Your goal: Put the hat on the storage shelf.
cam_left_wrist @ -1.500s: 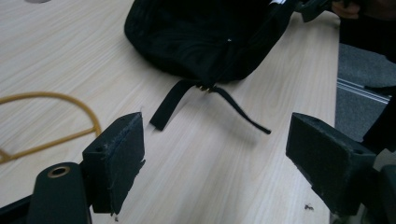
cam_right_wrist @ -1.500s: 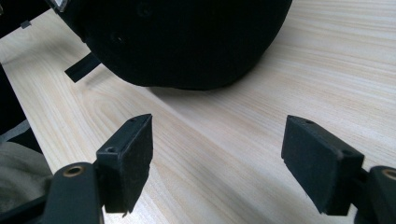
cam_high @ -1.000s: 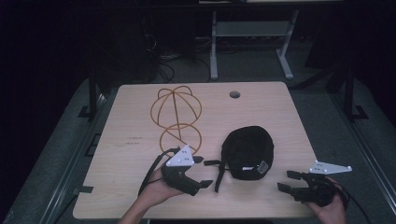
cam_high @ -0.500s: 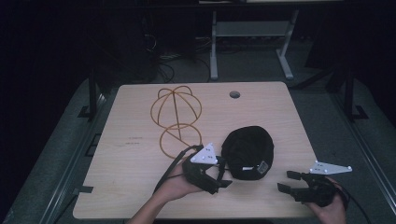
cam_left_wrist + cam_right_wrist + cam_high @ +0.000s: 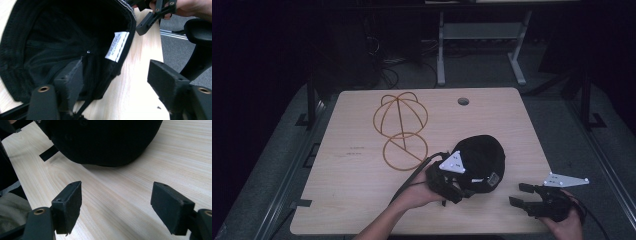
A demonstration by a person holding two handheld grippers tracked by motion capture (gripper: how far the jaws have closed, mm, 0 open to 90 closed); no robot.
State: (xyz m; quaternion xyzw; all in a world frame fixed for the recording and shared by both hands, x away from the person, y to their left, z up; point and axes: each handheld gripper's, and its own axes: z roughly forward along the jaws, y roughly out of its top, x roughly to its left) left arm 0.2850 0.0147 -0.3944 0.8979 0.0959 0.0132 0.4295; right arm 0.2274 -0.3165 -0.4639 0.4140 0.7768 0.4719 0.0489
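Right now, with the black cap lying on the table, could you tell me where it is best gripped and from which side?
Probably the black cap is best taken by its rim, from the near-left side where the left claw stands. The cap is tipped so its hollow inside faces that claw; one jaw is inside, the other outside over the table, with the thin rim between them. The jaws have just been closing and are not yet pinching.

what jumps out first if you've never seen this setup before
A black cap lies on the near right of the pale wooden table, and the left tongs straddle its rim, one jaw inside, closing but not yet pinching. Behind it stands a gold wire hat stand. The right tongs wait open at the table's near right edge.
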